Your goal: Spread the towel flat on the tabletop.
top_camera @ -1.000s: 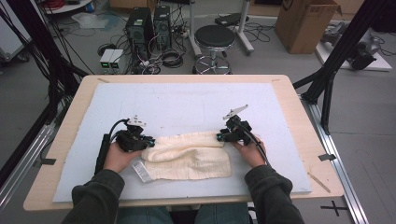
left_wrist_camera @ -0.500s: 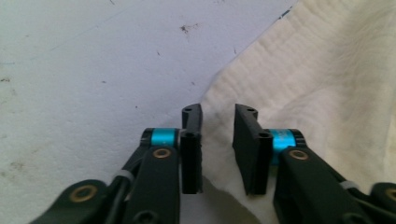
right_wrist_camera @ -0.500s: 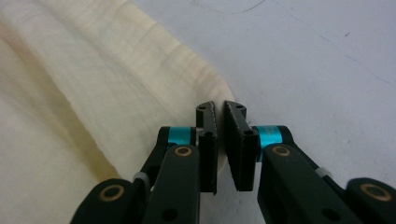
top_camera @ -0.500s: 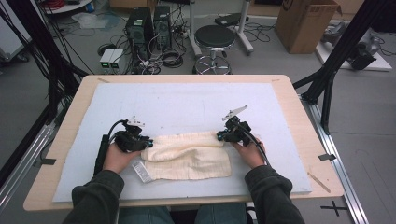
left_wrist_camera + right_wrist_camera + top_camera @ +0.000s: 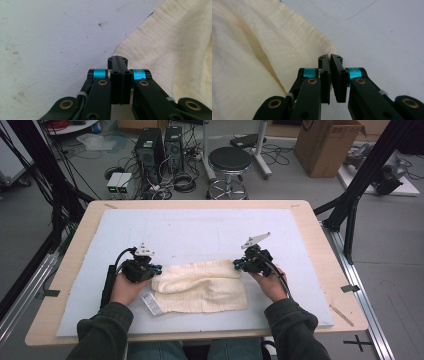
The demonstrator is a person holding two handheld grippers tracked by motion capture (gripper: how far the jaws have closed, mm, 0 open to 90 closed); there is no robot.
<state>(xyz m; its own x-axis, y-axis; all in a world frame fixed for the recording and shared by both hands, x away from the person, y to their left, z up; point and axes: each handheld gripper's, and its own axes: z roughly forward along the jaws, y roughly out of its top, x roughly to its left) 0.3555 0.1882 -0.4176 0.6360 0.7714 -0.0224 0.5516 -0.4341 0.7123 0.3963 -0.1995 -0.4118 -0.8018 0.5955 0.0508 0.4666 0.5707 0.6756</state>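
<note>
Jaws, left gripper (image 5: 119, 58): pressed flat together after closing just now, tips at the corner edge of the cream knitted cloth (image 5: 202, 285); whether a fold of cloth sits between the pads cannot be told, since the tips hide the contact.
Jaws, right gripper (image 5: 330, 57): drawn together at the tips after closing just now, a thin wedge of gap lower down; the tips meet the cloth's rolled edge, and a pinch of fabric cannot be confirmed.
Cloth: lies folded on the pale blue foam mat (image 5: 200, 230), near the mat's front edge, roughly midway between its left and right sides; a white label (image 5: 151, 303) sticks out at the cloth's front left corner.
Left gripper, high view (image 5: 150, 270): at the cloth's far left corner, pointing toward the cloth.
Left hand (image 5: 125, 289): wrapped round the gripper body from behind, forearm in a dark green sleeve running in from the table's near edge, left of the cloth.
Right gripper, high view (image 5: 239, 265): at the cloth's far right corner, pointing toward the cloth, its grey three-cornered plate tilted up above it.
Right hand (image 5: 270, 282): holds the gripper from behind, just right of the cloth, forearm angled inward from the near edge.
Both grippers: low over the mat, level with the cloth's far edge, one at each end of it.
</note>
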